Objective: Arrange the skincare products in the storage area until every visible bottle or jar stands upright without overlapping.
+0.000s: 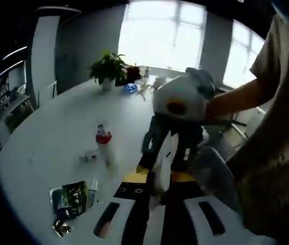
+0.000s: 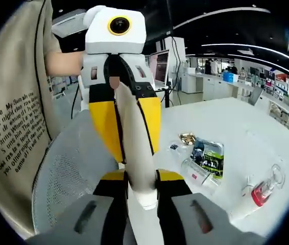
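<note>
A tall white bottle (image 2: 135,168) hangs in the air between both grippers, off the table's edge. My right gripper (image 2: 142,179) is shut on its lower end, and my left gripper (image 2: 133,147) comes from above with its yellow jaws shut on the upper part. In the left gripper view the same white bottle (image 1: 160,166) sits between my left gripper (image 1: 159,179) and the right gripper (image 1: 166,159) facing it. On the white table (image 1: 57,132) a clear bottle with a red cap (image 1: 103,145) stands upright. Another clear bottle (image 2: 195,173) lies on its side beside a green packet (image 2: 209,155).
A gold foil scrap (image 2: 187,138) and a small dark item (image 2: 174,146) lie near the packet. A potted plant (image 1: 109,69) and small clutter stand at the table's far end. A grey mesh chair (image 2: 65,171) is under the grippers, with a person's shirt (image 2: 17,122) close beside it.
</note>
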Demonstrator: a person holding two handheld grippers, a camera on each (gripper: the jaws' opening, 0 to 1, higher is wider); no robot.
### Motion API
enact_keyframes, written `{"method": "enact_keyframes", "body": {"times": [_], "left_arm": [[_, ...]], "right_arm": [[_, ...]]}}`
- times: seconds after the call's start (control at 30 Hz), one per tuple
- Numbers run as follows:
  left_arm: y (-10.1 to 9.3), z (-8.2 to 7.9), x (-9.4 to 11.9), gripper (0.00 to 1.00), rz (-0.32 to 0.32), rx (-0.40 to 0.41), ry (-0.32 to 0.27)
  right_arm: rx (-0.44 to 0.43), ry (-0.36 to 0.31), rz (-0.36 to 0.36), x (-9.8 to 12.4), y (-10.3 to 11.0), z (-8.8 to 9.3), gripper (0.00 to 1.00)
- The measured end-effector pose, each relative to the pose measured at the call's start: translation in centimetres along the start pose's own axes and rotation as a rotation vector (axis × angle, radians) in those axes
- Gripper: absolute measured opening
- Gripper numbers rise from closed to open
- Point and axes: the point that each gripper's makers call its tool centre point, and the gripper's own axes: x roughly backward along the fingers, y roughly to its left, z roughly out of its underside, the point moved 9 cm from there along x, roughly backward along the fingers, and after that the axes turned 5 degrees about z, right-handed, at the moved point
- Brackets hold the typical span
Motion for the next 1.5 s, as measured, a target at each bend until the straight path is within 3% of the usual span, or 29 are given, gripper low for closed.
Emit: {"method": "enact_keyframes", "body": {"times": [0.2,0.37,0.53,0.9,1.03,1.1,1.2,1.3,1.5], "left_arm": [[1.4,1.8,-1.7,0.08,-0.021,0.016,0.086],[1.8,2.3,-2.7,0.08,-0.029,-0.005,0.139],[2.5,2.1,-2.7,0.08,-0.03,-0.003,0.126],[2.6,2.4,-3.7,0.1,-0.018,-0.094,0.207],[2.8,2.4,-3.9,0.1,-0.03,-0.116,0.22],[3.0,2.3,-3.9,0.1,-0.036,-0.118,0.217],[3.3,2.2,-3.9,0.09,-0.038,-0.134,0.214],[3.7,1.9,-4.1,0.09,-0.053,-0.202,0.227],[5.0,1.3,-4.7,0.09,-0.062,-0.223,0.206]], "right_arm": [[-0.013,0.04,0.005,-1.9,-1.0,2.8,0.2],[-0.003,0.064,0.004,-2.5,-1.5,3.8,0.2],[-0.024,0.041,0.003,-2.1,-2.0,4.0,0.2],[-0.017,0.021,-0.007,-2.2,-2.0,4.2,0.22],[-0.016,0.06,0.046,-2.2,-1.9,4.6,0.24],[-0.028,0.085,0.08,-2.0,-1.9,5.2,0.31],[-0.101,0.053,0.137,-1.1,-2.0,5.6,0.36],[-0.138,0.05,0.195,0.0,-2.1,6.1,0.36],[-0.215,0.04,0.288,2.1,-2.3,7.3,0.37]]}}
